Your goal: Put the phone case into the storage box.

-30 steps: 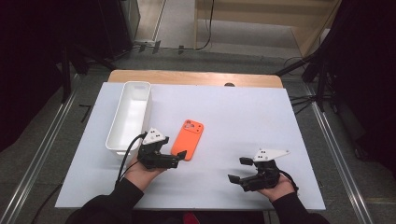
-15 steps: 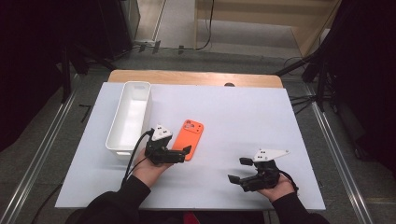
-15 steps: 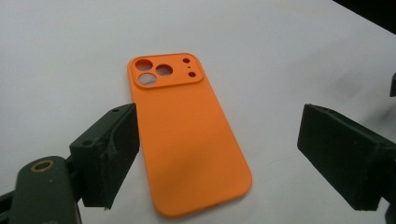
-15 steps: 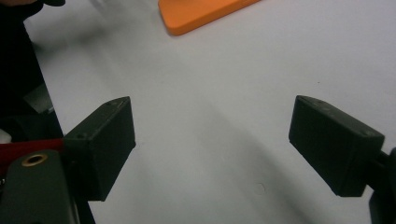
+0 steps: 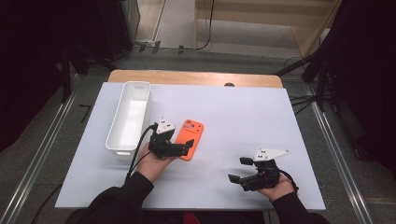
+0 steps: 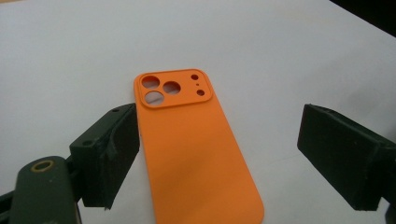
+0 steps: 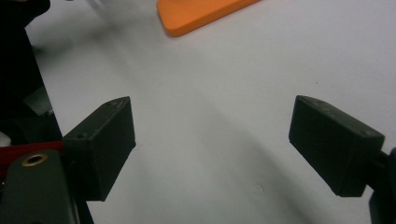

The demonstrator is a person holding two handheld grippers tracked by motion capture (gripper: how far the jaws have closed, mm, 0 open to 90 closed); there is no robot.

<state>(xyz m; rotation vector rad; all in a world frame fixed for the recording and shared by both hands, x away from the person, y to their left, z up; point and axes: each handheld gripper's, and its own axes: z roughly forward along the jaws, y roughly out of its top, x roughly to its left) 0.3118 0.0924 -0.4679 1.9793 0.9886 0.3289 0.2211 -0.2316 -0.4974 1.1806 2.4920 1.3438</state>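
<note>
Since a second ago your left gripper (image 5: 189,145) has slid from beside the tray toward the orange phone case (image 5: 190,138) and now sits over its near end. Jaws spread wide: one hugs the case's long edge, the other stands well clear with bare table between; nothing gripped. Case (image 6: 187,140) lies flat, camera cutouts at the far end, left of the table's middle, well in from the near edge. White tray (image 5: 130,116) runs along the left edge, just beside your left hand (image 5: 152,161); its cable trails toward the near edge. Nothing lies between jaws and case. Your right gripper (image 5: 240,170) rests near the near right corner, unmoved, jaws spread wide over bare white table (image 5: 243,112), well apart from the case.
</note>
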